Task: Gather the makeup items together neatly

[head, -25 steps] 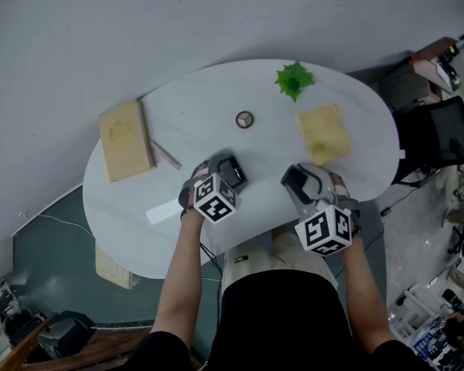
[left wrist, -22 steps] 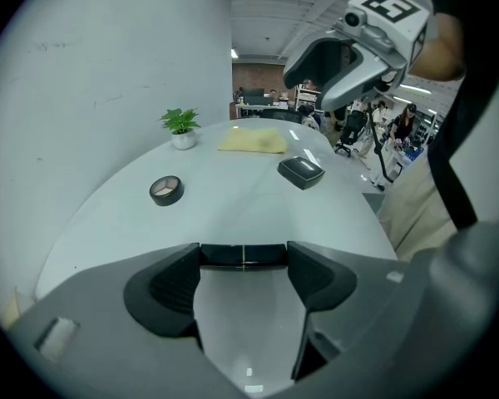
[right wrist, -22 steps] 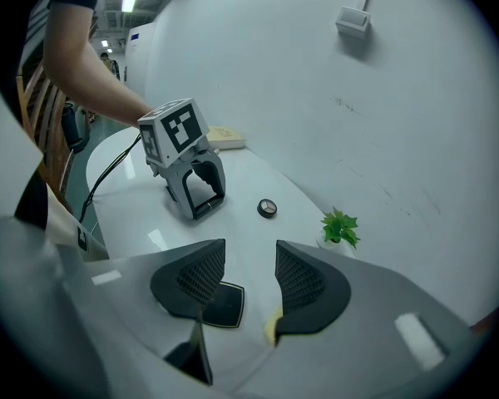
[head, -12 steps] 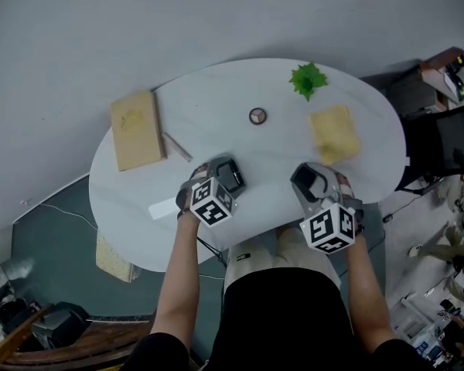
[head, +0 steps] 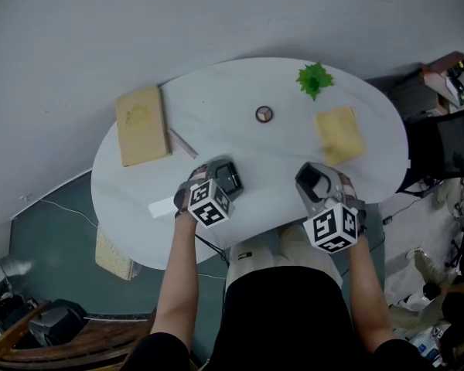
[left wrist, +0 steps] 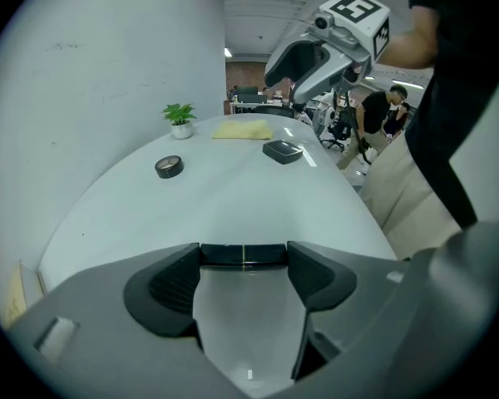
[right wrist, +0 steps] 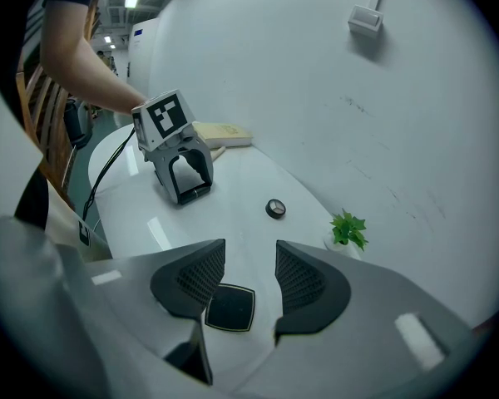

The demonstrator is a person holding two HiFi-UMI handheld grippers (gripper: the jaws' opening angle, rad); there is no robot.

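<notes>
Left gripper view has a dark flat case point(left wrist: 243, 254) spanning the gap between the tips of the left gripper point(left wrist: 244, 277). The jaws are closed on its two ends, low at the white surface point(left wrist: 233, 198); whether the case touches it I cannot tell.

Right gripper view shows a dark square compact point(right wrist: 230, 307) lying flat on the surface under the right gripper point(right wrist: 249, 274). Those jaws stand partly apart, the pads clear of the compact and gripping nothing. From the left gripper view the compact lies near the person's edge, with the right gripper hanging above it.

Farther back, near the middle of the surface, sits a small round pot point(head: 264, 114), well apart from both grippers. A thin pencil point(head: 184, 142) lies toward the left, just beside a tan book point(head: 143, 124). A yellow pad point(head: 340, 134) lies at the right, beyond the right gripper. A small green plant point(head: 315, 78) stands near the far edge behind the pad. Head view shows the two grippers side by side at the near edge, apart from each other.
</notes>
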